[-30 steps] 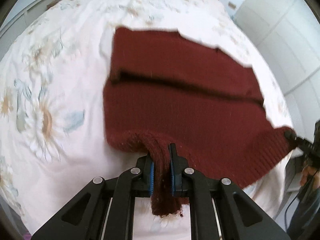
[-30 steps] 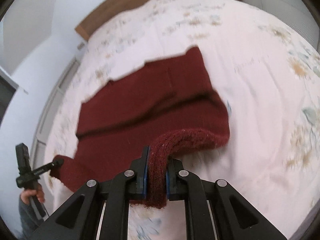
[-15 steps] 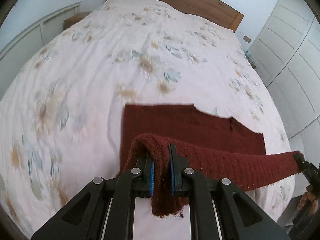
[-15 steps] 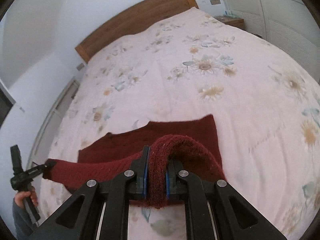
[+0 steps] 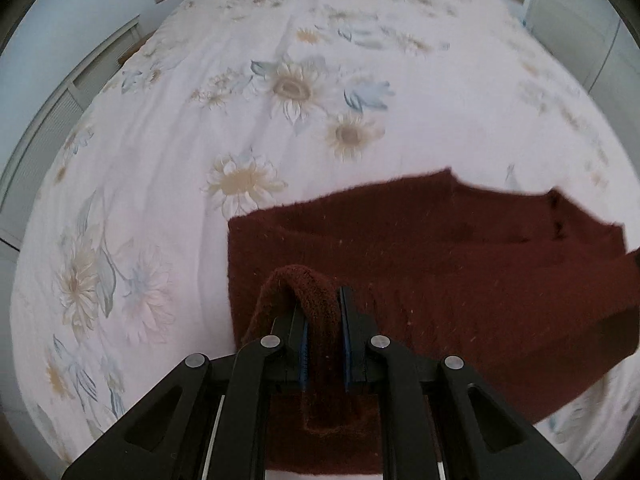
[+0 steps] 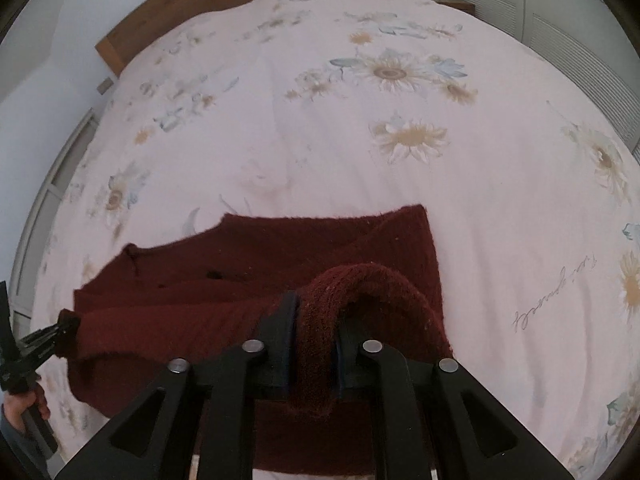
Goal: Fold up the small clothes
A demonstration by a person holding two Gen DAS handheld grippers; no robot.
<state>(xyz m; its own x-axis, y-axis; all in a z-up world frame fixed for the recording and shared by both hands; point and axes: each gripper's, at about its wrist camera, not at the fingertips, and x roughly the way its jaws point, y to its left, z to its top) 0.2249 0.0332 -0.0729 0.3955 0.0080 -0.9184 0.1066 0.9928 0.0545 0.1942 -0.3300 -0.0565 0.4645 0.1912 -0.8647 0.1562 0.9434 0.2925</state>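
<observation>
A dark red knitted garment [image 5: 460, 264] lies on the flowered bedspread, its near ribbed hem lifted. My left gripper [image 5: 323, 320] is shut on the hem's left corner, which bunches up between the blue pads. My right gripper [image 6: 316, 332] is shut on the hem's right corner. The garment also shows in the right wrist view [image 6: 288, 256], with its far part flat on the bed. In that view the left gripper [image 6: 52, 334] shows at the left edge, pinching the other corner. The hem hangs stretched between the two grippers above the flat part.
The white bedspread [image 5: 240, 100] with flower prints covers a wide bed [image 6: 320, 140]. A wooden headboard [image 6: 192, 4] is at the far end. White cupboard doors [image 6: 560, 32] stand to the right, and a white radiator or panel [image 5: 60, 112] stands to the left.
Both grippers have carried the hem up and forward over the garment. The cameras now look further down the bed, and the lifted layer covers more of the flat part.
</observation>
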